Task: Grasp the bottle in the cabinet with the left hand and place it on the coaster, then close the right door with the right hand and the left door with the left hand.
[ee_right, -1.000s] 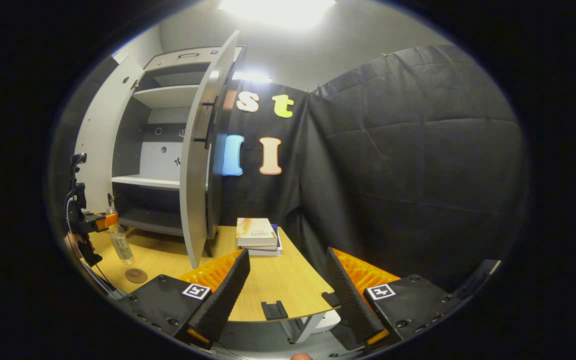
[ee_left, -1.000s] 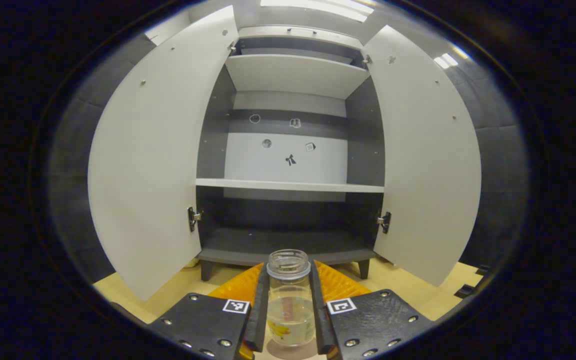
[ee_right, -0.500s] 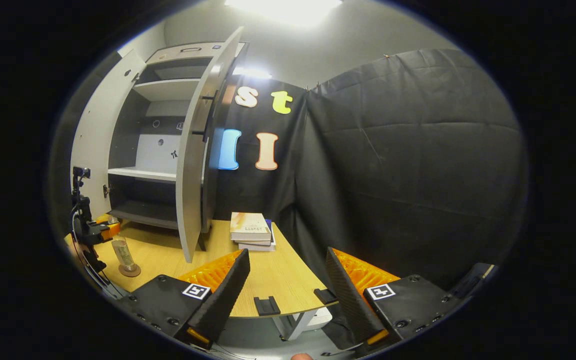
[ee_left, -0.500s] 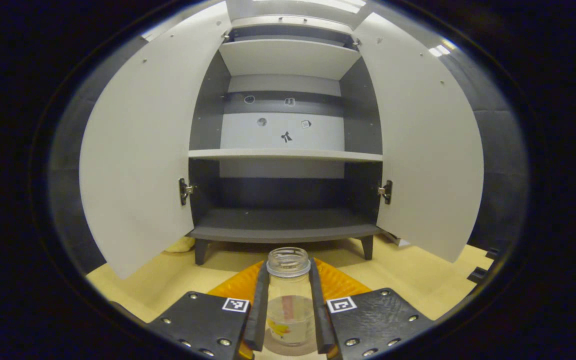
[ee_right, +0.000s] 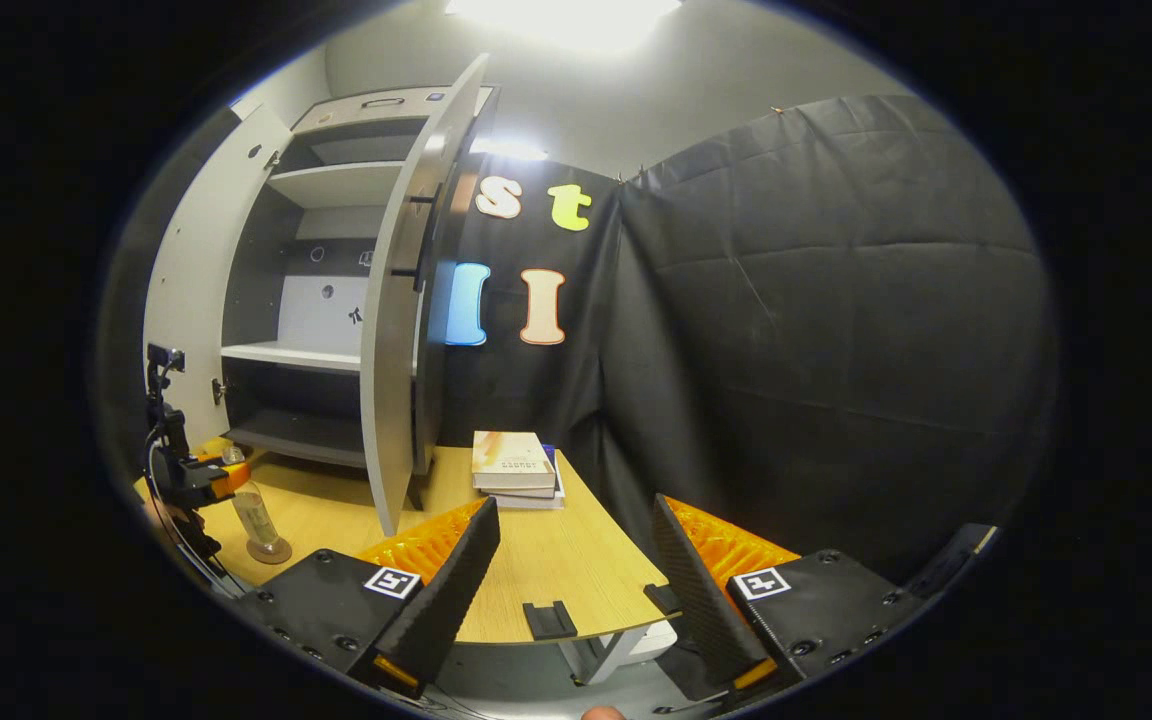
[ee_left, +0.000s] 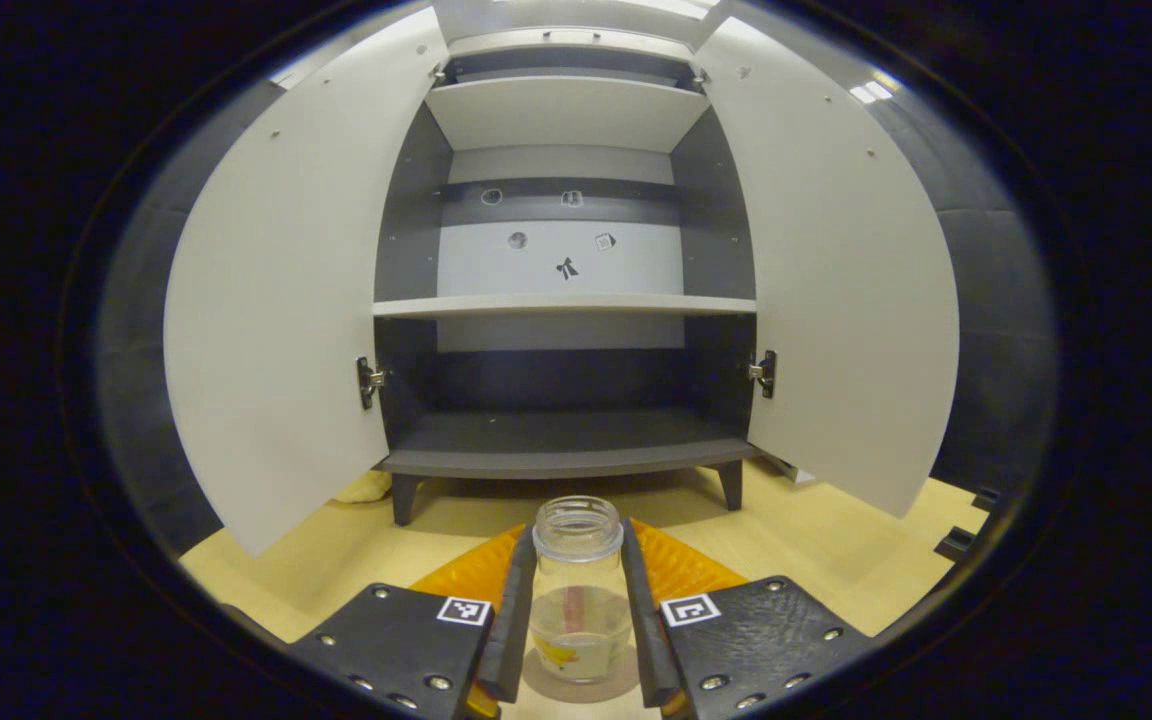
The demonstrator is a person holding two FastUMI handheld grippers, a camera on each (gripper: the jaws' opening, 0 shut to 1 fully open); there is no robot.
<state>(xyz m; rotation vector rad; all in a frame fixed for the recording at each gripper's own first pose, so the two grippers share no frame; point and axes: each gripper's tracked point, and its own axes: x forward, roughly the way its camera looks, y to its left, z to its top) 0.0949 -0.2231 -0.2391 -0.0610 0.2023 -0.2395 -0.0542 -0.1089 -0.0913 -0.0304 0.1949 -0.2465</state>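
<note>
Cabinet (ee_left: 566, 400): stands on my bench (ee_left: 816, 540), shelves bare.
Left door (ee_left: 276, 300): swung wide open.
Right door (ee_left: 836, 280): wide open too; seen edge-on in the right gripper view.
Bottle (ee_left: 578, 590): upright on the coaster (ee_left: 576, 688), whose near rim my fingers cut off.
Left hand-held gripper (ee_left: 576, 640): both fingers pressed on the bottle.
Right hand-held gripper (ee_right: 576, 570): spread wide, holding nothing, over the bench edge.

Left gripper view low, near, facing open cabinet (ee_left: 566, 300); right gripper view farther off, sharing it obliquely.
</note>
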